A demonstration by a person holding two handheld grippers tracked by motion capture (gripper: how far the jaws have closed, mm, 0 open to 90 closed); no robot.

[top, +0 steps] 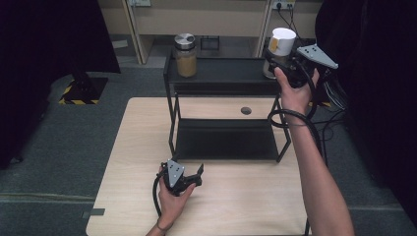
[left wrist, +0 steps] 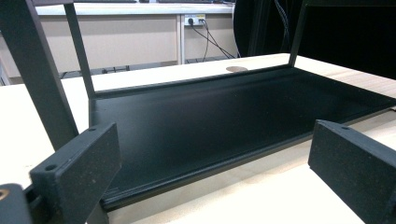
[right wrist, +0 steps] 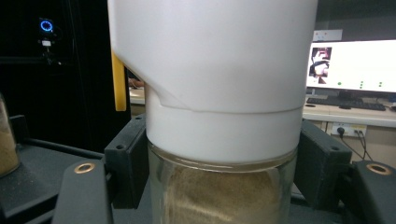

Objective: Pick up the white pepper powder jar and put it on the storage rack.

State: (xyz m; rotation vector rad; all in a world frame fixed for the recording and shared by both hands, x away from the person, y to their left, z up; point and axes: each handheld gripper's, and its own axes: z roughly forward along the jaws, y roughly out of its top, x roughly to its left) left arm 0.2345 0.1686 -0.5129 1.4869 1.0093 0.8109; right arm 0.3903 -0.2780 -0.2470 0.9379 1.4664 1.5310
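My right fingers (right wrist: 219, 172) grip the white-capped jar (top: 281, 49) on the rack's (top: 221, 73) top shelf; next, release cleanly. Left fingers (left wrist: 215, 172) gape, idle.

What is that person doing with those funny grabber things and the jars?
A person holds a grabber in each hand at a wooden table. The right gripper is clamped on a white-lidded jar of tan powder at the right end of the black rack's top shelf. A second jar with a metal lid stands at the left end of that shelf. The left gripper rests low over the table with its jaws open and nothing in them, facing the rack's bare bottom shelf.
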